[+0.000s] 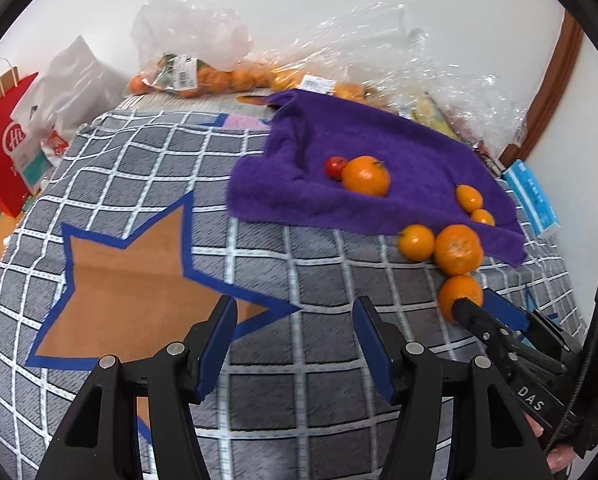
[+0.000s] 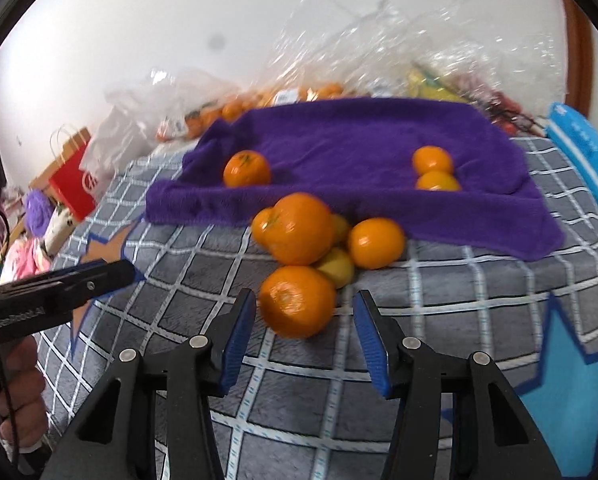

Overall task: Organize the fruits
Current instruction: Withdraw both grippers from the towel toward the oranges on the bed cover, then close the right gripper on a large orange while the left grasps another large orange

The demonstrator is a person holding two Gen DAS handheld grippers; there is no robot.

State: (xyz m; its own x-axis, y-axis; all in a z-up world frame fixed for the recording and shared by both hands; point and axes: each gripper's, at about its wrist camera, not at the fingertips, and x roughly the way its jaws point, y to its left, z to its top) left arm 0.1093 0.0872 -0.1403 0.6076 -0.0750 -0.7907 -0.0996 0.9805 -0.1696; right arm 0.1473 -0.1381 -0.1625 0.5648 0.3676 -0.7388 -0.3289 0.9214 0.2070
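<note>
Loose on the bed: eight orange fruits (image 2: 297, 306), one yellowish fruit (image 2: 336, 266), one small red fruit (image 1: 335, 167). One purple towel (image 2: 359, 140), two hand-held grippers (image 1: 295, 332), one red paper bag (image 1: 1, 152). Bagged fruit at back too blurred to count.

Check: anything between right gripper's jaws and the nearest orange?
No. In the right wrist view the right gripper is open, the nearest orange just ahead; only bare checked blanket between.

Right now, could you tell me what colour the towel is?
The towel is purple, clearest in the right wrist view.
</note>
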